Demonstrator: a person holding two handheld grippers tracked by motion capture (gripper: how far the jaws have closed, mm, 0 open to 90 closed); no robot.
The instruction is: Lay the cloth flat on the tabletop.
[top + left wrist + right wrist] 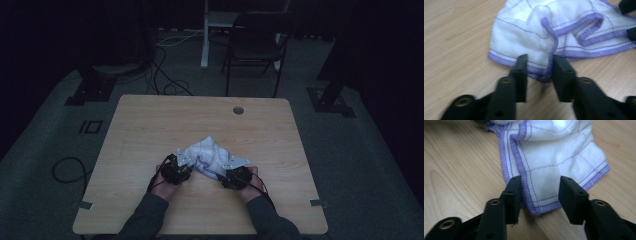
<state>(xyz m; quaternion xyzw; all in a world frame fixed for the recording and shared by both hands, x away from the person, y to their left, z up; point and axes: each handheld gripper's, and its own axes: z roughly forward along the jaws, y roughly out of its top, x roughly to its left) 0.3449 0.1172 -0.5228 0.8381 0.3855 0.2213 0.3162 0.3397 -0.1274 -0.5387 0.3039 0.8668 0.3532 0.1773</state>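
Bare table all around the cloth.

The person wears dark grey long sleeves that reach to the wrists. Each hand carries a black tool, the left tool and the right tool, topped by a pale grey three-cornered plate. Thin black cables loop from both. Up close, the jaws are matte black, blocky bars with small holes, and brass-coloured screw inserts sit in their bases.
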